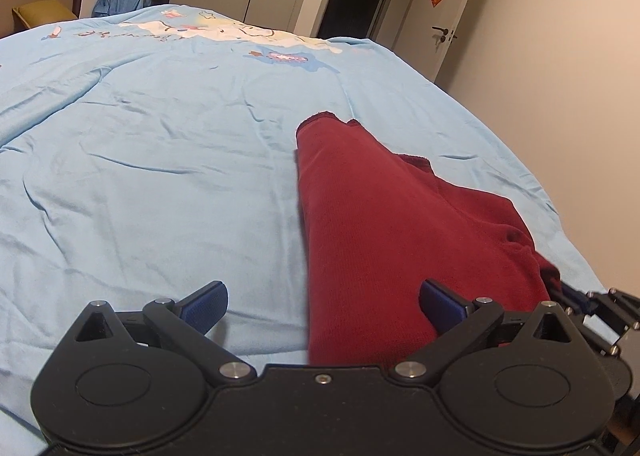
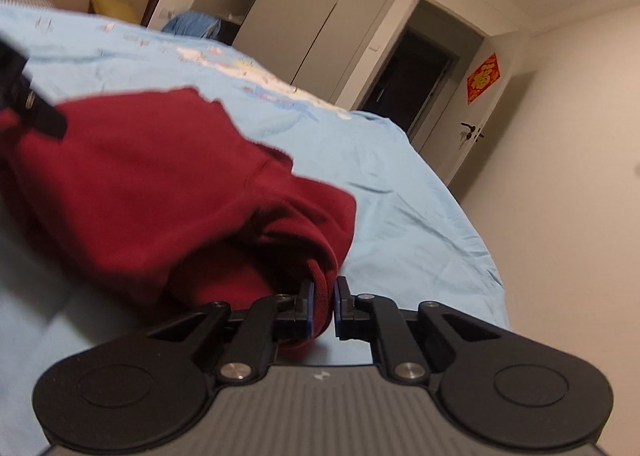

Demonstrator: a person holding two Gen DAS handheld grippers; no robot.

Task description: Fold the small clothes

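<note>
The right gripper (image 2: 323,306) has its jaws pinched tight on a bunched edge of the dark red garment (image 2: 160,183), lifting that fold a little. The left gripper (image 1: 323,306) hangs with jaws spread wide, gripping nothing, one blue pad (image 1: 442,306) over the cloth. The garment lies partly folded near the right edge of the light blue bedspread (image 1: 140,175), towards its near end.
</note>
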